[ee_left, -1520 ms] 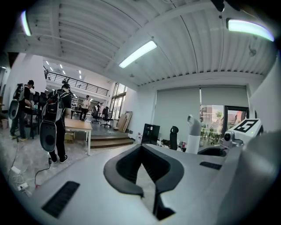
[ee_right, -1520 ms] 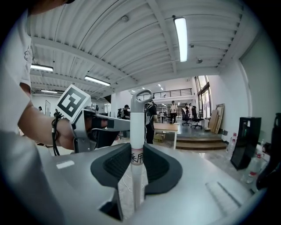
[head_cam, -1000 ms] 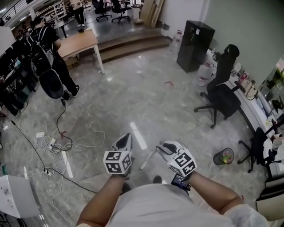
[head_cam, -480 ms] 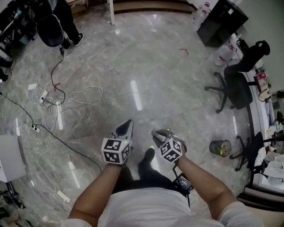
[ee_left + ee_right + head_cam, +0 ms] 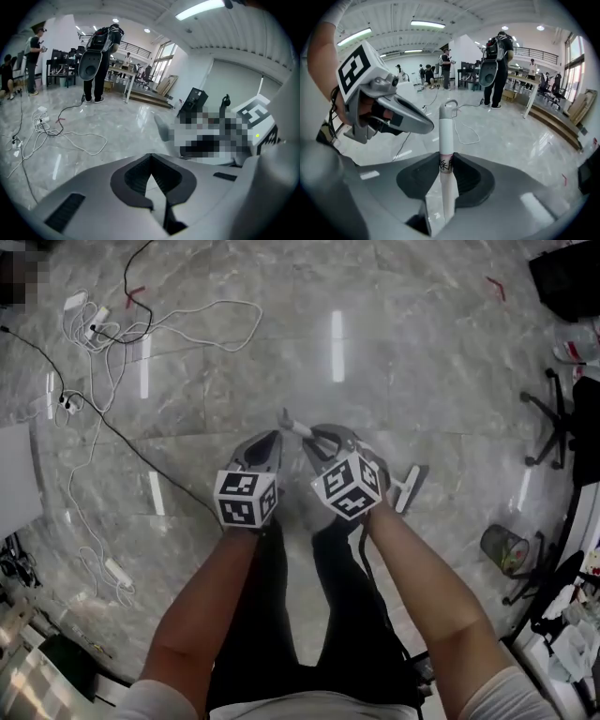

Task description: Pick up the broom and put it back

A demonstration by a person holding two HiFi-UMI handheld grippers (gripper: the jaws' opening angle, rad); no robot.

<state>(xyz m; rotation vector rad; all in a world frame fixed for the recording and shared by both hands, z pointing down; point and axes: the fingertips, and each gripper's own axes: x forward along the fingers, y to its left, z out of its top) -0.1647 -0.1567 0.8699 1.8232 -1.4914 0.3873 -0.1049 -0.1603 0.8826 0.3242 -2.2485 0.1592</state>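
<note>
The broom lies low over the grey marble floor. Its white handle (image 5: 292,426) sticks out up-left past my right gripper (image 5: 316,442), and its head (image 5: 409,487) shows to the right of that hand. In the right gripper view the handle (image 5: 446,133) runs upright between the pads of the right gripper (image 5: 446,165), which is shut on it. My left gripper (image 5: 268,448) hovers just left of the handle, jaw tips together with nothing between them (image 5: 150,158). From the right gripper's camera it (image 5: 423,124) appears at the left, close beside the handle.
White and black cables (image 5: 178,320) and a power strip (image 5: 76,304) lie on the floor at the upper left. A mesh waste bin (image 5: 504,550) and office chair legs (image 5: 555,423) stand at the right. A person with a backpack (image 5: 497,61) stands far off near a table (image 5: 119,75).
Both grippers have sunk far toward the floor and the head view has tipped steeply down. The broom's head now shows beside the right hand.
</note>
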